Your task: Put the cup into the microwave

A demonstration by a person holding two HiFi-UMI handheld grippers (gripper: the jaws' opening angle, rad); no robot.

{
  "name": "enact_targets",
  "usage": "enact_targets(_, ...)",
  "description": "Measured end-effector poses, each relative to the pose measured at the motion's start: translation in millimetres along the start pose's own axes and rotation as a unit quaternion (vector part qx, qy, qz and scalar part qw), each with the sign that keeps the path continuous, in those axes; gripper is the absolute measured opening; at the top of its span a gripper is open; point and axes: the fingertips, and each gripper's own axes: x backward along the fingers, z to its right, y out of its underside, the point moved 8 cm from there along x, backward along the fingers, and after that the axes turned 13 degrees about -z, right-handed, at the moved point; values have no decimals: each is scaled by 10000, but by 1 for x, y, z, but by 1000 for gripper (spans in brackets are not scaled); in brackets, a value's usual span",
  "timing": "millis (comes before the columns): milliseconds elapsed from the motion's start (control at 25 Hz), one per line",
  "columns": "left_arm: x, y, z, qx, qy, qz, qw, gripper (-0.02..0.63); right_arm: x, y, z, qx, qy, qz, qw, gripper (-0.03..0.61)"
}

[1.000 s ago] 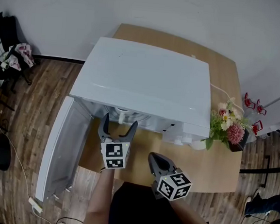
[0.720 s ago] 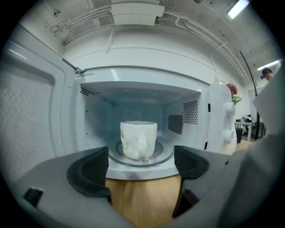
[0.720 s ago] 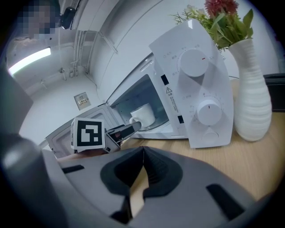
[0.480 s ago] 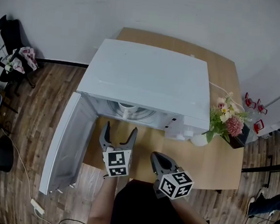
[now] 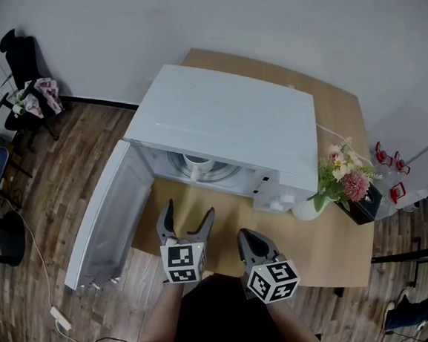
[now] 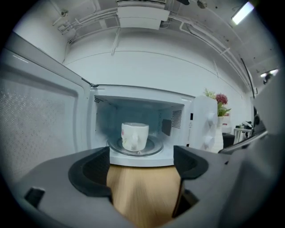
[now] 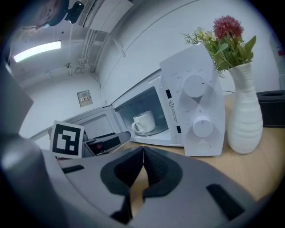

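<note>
The cup (image 6: 134, 136) stands upright on the glass plate (image 6: 152, 148) inside the microwave (image 5: 226, 119), touched by neither tongs, so the placing itself looks done. The left tongs (image 5: 188, 216) hang before the microwave's opening, jaws wide apart with only bench (image 5: 319, 246) showing between them. The right tongs (image 5: 255, 242), in front of the microwave's control panel, are pressed together and empty. The door (image 5: 109, 217) stands open at the microwave's left (probably the last job), and the next move likely calls for pushing it shut.
</note>
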Motion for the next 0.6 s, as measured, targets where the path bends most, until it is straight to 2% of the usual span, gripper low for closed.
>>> enact_targets(200,19,0,13,1,246,-53,9997,443,8,-6,3,-27,42,155,9999,-6)
enact_targets(240,24,-1,15,-1,282,-43,9996,423,10,-7,3,-26,35,184,9998,-6)
enact_targets(320,31,-2,17,3,323,-33,9995,325,11,-10,2,-43,7,243,9997,-6)
enact_targets(600,54,-4,17,123,521,-155,9984,213,20,-27,-4,-29,-125,484,9987,-6)
